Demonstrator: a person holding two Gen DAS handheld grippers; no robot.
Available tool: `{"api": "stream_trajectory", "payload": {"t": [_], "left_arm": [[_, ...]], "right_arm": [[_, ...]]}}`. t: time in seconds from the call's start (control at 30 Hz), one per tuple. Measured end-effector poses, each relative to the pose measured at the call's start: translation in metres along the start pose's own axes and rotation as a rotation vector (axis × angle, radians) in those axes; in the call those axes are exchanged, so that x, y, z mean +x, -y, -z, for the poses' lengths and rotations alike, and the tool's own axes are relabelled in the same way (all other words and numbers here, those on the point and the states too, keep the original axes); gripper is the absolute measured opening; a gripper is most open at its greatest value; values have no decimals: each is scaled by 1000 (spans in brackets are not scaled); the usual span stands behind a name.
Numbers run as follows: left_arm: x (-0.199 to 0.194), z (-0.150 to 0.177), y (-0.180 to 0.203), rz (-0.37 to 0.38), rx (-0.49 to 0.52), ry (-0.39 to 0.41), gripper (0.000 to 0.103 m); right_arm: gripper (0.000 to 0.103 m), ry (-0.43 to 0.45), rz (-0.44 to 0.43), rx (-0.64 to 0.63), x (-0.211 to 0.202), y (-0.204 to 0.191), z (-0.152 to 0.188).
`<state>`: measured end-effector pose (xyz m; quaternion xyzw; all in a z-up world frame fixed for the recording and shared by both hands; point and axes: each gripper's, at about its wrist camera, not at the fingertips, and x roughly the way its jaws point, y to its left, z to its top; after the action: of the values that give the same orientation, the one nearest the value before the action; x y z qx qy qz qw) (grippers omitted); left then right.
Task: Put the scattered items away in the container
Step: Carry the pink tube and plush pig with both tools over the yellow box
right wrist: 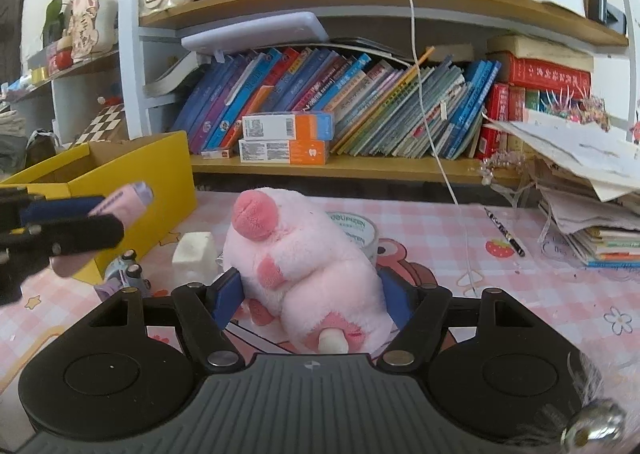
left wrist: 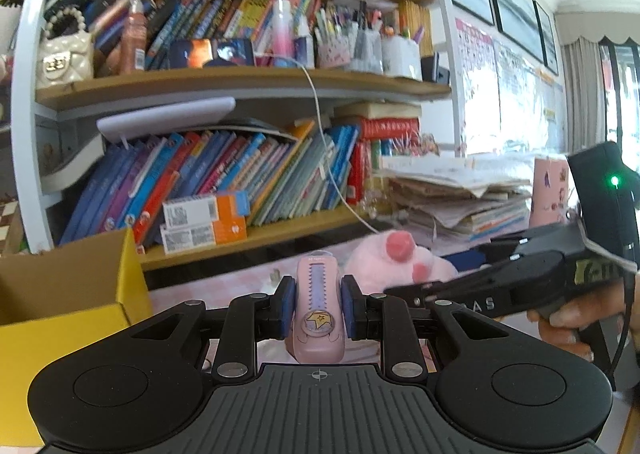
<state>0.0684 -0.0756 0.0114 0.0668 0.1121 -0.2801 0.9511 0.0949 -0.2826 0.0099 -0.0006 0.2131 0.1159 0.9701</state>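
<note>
My left gripper (left wrist: 319, 306) is shut on a pink stapler-like case (left wrist: 318, 312) and holds it above the desk, right of the yellow cardboard box (left wrist: 60, 334). In the right wrist view the left gripper (right wrist: 72, 232) with the pink case (right wrist: 124, 202) hovers in front of the yellow box (right wrist: 132, 182). My right gripper (right wrist: 310, 296) has its blue pads against both sides of a pink plush pig (right wrist: 304, 262) lying on the desk. The pig also shows in the left wrist view (left wrist: 396, 258).
On the pink checked desk mat lie a white block (right wrist: 194, 254), a small toy car (right wrist: 126, 274), a tape roll (right wrist: 356, 230), a pencil (right wrist: 504, 230) and a white cable (right wrist: 460, 194). Bookshelves (right wrist: 360, 170) stand behind, a paper stack (right wrist: 592, 214) at right.
</note>
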Motion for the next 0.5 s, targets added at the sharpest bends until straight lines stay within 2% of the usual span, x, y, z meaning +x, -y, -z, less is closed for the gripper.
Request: {"api": "stream_trajectory", "payload": {"t": [0.37,0.5], "left_arm": [[-27,-14,-19,-48,-7,98,23],[-37,-18,-30,-76,-9,122,23]], "right_arm": [[70,40,-39,-35,-12,-28,-21],[70,79,-61,-50,-16,-43,-36]]}}
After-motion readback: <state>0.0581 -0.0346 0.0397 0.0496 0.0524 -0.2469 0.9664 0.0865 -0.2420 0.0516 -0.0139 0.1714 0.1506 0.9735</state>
